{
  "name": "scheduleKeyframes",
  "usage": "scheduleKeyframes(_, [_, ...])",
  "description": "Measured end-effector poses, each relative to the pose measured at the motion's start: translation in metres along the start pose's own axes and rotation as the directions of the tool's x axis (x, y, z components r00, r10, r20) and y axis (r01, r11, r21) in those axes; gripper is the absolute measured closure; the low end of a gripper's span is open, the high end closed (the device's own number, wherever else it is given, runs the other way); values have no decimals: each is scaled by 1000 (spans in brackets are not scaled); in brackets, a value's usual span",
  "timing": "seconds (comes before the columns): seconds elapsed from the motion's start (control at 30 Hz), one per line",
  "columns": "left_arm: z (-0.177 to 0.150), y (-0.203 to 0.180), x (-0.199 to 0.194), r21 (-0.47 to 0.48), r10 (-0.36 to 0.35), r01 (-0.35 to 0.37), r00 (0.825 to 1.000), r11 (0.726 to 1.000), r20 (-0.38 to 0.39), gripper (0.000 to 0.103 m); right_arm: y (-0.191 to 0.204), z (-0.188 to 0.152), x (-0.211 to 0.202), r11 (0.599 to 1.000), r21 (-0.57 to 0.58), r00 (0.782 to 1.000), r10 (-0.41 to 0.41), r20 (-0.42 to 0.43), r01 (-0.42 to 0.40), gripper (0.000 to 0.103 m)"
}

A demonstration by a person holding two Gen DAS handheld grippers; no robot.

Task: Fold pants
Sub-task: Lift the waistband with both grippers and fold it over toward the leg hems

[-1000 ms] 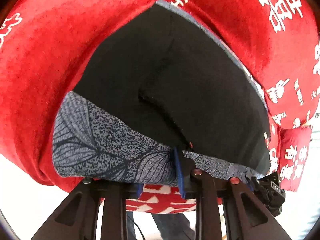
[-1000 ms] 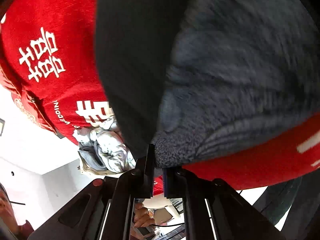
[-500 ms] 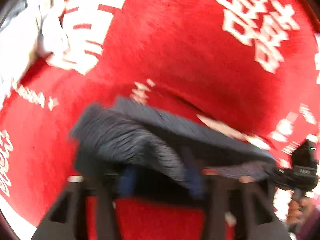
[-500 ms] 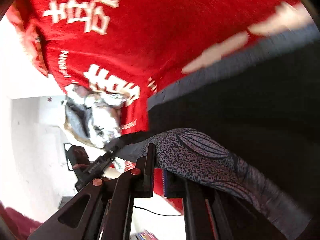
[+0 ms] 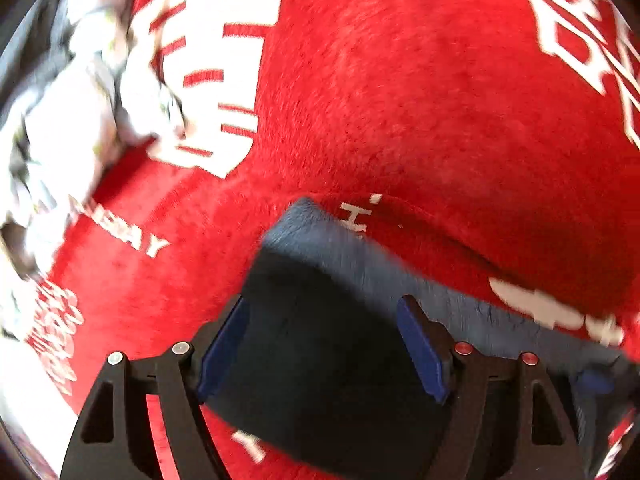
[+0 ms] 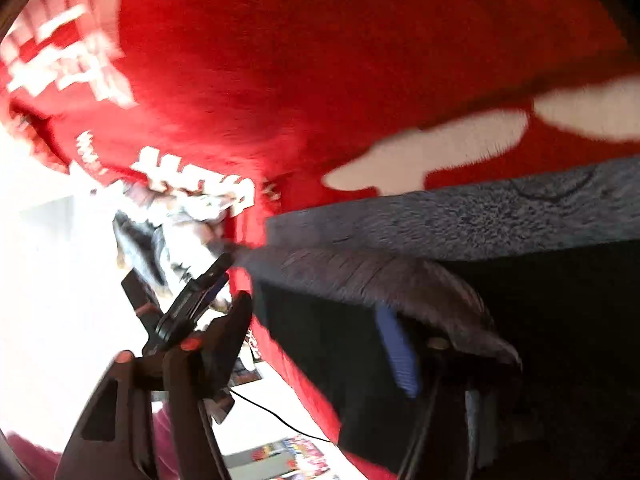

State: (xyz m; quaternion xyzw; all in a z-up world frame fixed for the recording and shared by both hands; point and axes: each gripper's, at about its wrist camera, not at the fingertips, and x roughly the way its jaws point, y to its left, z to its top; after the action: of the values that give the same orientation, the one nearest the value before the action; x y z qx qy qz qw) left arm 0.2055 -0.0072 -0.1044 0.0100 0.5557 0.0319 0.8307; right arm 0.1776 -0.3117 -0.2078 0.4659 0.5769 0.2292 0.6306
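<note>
Red plush blanket (image 5: pixel 400 100) printed with white characters covers the whole work surface, and a crumpled pale garment (image 5: pixel 60 100) lies at its far left. In the left wrist view, the left gripper (image 5: pixel 320 344) stands with its blue pads spread wide, nothing pinched between them; the dark pants (image 5: pixel 328 360) lie flat on the blanket right under and between the fingers, a grey patterned band along their far edge.

From the right wrist view, the right gripper (image 6: pixel 320 344) is likewise spread apart, one blue pad partly under a loose hump of the grey patterned cloth, the pants (image 6: pixel 520 216) stretching to the right. The other tool shows at the near left.

Judging by this, a fold has just been laid and let go. To finish it well, both tools should draw back low and straight so no pad drags the top layer, then press the crease flat.
</note>
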Motion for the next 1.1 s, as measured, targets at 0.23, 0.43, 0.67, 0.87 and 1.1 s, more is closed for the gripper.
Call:
scheduleKeyframes(0.23, [-53, -89, -29, 232, -186, 223, 967, 947, -172, 26, -10, -48, -90, 998, 17, 991, -61, 122, 59, 33])
scheduleKeyframes(0.43, [-133, -206, -54, 388, -389, 521, 844, 760, -370, 26, -67, -149, -190, 959, 188, 930, -257, 264, 212, 33])
scheduleKeyframes(0.67, [-207, -280, -63, 437, -437, 655, 746, 616, -502, 26, -136, -316, -261, 851, 454, 803, -454, 386, 264, 33])
scheduleKeyframes(0.87, [-246, -292, -67, 445, -433, 670, 733, 594, -525, 26, -196, -405, -247, 820, 555, 816, -413, 405, 140, 33])
scheduleKeyframes(1.1, [-265, -310, -62, 405, -433, 688, 707, 602, -559, 68, -214, -409, -229, 853, 512, 871, -176, 459, -97, 100])
